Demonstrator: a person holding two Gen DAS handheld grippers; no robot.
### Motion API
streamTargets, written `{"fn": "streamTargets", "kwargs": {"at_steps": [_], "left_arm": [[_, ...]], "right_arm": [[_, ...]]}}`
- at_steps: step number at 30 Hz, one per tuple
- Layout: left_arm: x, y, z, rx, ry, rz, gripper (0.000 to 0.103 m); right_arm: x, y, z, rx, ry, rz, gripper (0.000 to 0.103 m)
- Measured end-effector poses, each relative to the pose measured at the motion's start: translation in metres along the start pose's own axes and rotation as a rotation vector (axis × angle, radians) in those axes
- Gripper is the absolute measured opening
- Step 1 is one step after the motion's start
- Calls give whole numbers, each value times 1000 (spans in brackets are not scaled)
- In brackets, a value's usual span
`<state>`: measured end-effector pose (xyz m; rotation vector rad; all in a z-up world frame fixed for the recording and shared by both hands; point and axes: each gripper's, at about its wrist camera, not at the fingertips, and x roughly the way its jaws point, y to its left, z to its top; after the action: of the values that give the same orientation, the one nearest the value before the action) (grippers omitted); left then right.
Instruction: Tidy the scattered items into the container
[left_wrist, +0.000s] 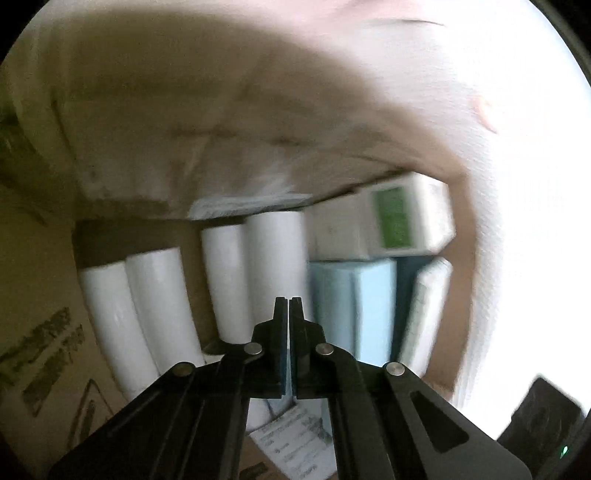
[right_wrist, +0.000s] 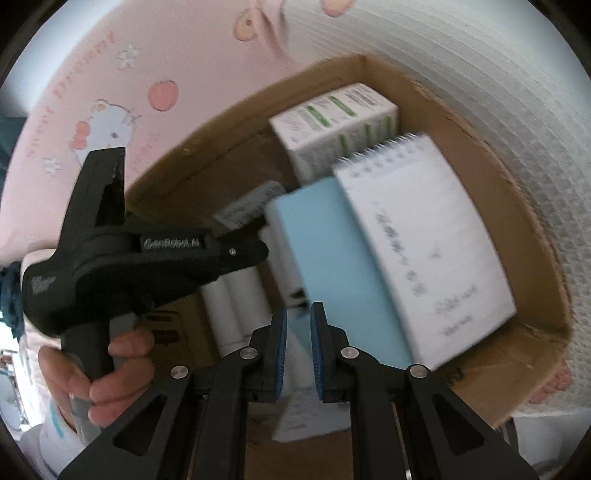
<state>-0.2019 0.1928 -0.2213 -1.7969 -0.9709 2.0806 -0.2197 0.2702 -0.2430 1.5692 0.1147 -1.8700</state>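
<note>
Packed in the cardboard box (right_wrist: 517, 206): a row of white rolls (left_wrist: 155, 306) side by side, a light blue box (right_wrist: 343, 258), a green-and-white carton (right_wrist: 332, 125) towards the far wall, and a spiral notebook (right_wrist: 424, 240) leaning on the blue box along the right-hand wall. Nothing loose to be seen on the pink printed sheet (right_wrist: 74, 74) around the box, though little of it shows and much is blurred.

Left gripper (left_wrist: 288, 306): inside the box mouth, fingers pressed together with nothing between them. Straight ahead and just below, the white rolls, long axes running away along the line of the fingers; to the right of them, the blue box.

Right gripper (right_wrist: 298, 314): above the near edge of the box, fingers parted only narrowly, blue pads showing, holding nothing. Directly beyond the tips, the near end of the blue box, long axis running away and slightly leftwards; the notebook just to its right.

Judged from this: tidying looks close to done. Should a roll need nudging into line, nearer for the left; for the blue box or notebook, nearer for the right. To grasp either, wider fingers needed first, set across the short side.
</note>
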Motion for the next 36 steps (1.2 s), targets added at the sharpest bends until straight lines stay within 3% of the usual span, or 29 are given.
{"fn": "streamTargets", "kwargs": {"at_steps": [5, 8, 10, 12, 16, 21, 28, 36], "left_arm": [[-31, -25, -14, 172, -102, 75, 0], [-56, -30, -19, 249, -173, 57, 0], [-70, -26, 21, 298, -197, 20, 0], [-86, -16, 48, 333, -208, -13, 0], [-117, 13, 48, 352, -254, -21, 0], [-141, 21, 53, 397, -318, -22, 0], [-149, 30, 70, 373, -316, -86, 0], [-151, 36, 64, 361, -299, -51, 0]], "right_arm": [[24, 12, 10, 27, 30, 15, 9], [40, 17, 17, 73, 43, 36, 9], [48, 22, 23, 90, 50, 15, 9], [59, 30, 29, 90, 62, -39, 9], [83, 48, 37, 46, 103, -206, 9], [101, 62, 46, 42, 115, -350, 9], [122, 85, 56, -70, 185, -524, 9], [142, 98, 72, -147, 290, -610, 9]]}}
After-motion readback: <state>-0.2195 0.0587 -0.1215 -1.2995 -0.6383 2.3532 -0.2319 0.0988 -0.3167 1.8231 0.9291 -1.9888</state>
